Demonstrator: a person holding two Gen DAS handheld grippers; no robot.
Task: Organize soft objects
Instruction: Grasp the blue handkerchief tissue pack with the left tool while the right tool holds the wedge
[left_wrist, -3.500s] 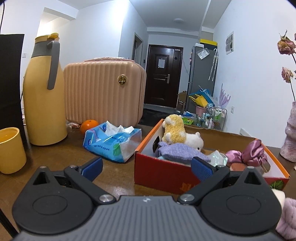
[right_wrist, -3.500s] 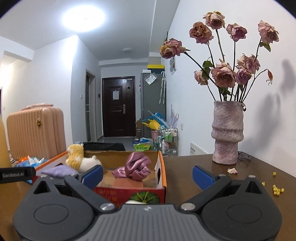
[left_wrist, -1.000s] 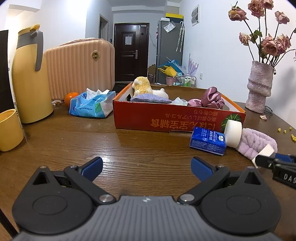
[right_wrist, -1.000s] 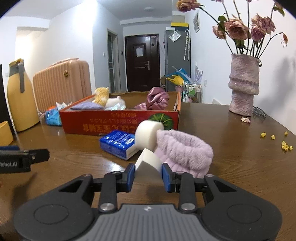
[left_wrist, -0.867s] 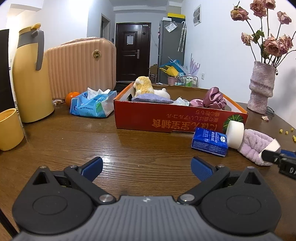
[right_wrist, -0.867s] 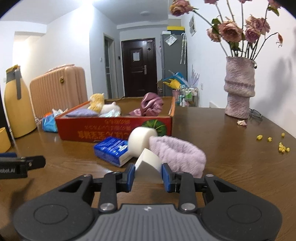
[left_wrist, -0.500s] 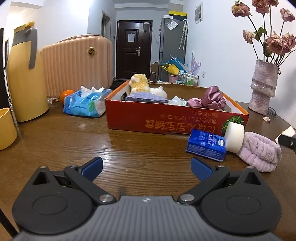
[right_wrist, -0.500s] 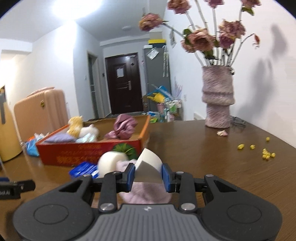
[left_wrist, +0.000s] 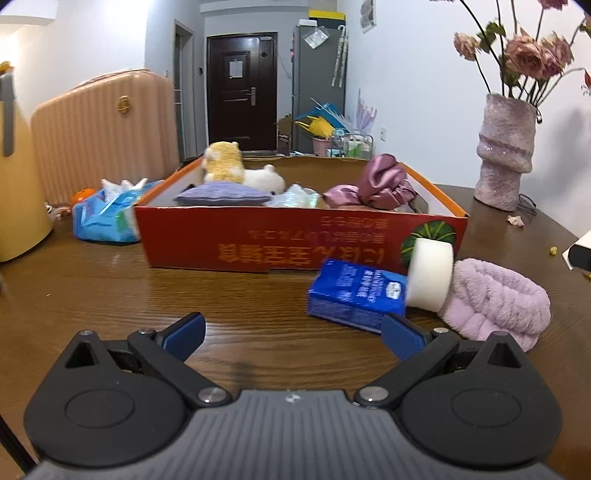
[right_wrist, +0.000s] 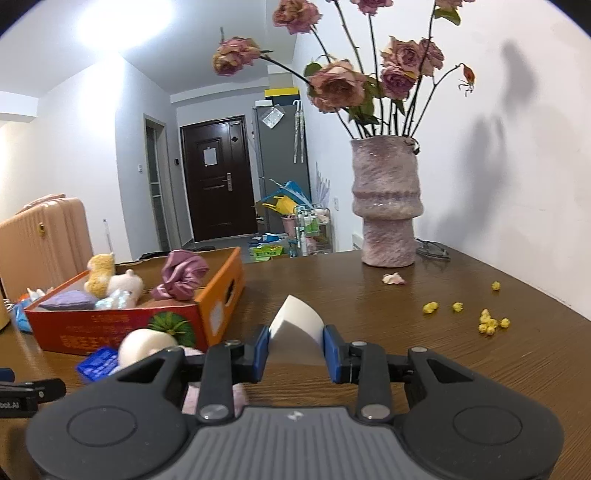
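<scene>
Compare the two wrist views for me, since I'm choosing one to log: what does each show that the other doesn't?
Only the left wrist view shows the open left gripper, the tissue pack and the whole purple headband. Only the right wrist view shows the right gripper clamping the white wedge sponge, plus yellow crumbs. Both show the red box, round sponge and vase.

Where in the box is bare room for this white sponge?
Bare box floor shows along the right wall of the cardboard box, beside the satin scrunchie. The left end is crowded: plush toys, purple pad. The right gripper holds the white sponge.
</scene>
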